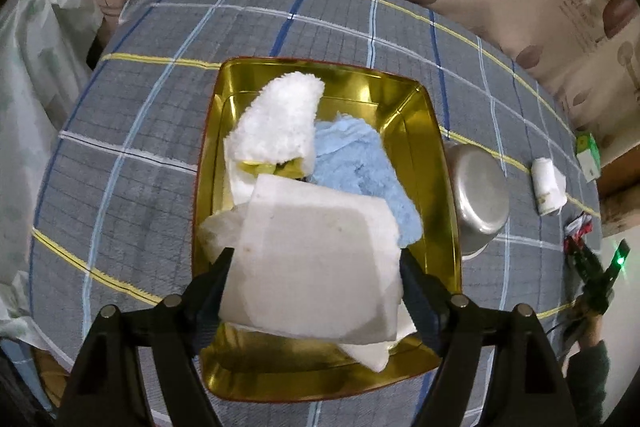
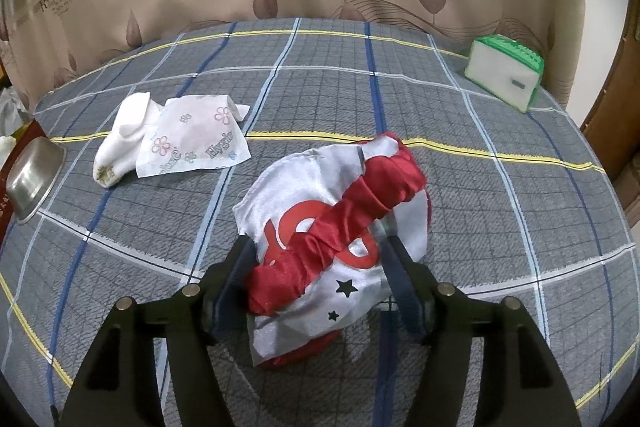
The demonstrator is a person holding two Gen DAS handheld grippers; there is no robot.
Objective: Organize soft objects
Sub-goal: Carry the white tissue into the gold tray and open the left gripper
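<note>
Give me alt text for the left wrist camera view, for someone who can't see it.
The left gripper holds a folded white cloth between its fingers above a gold tin tray that already contains a fluffy white towel and a light blue cloth. The tray sits on a grey plaid bedspread, with a metal bowl just to its right.
</note>
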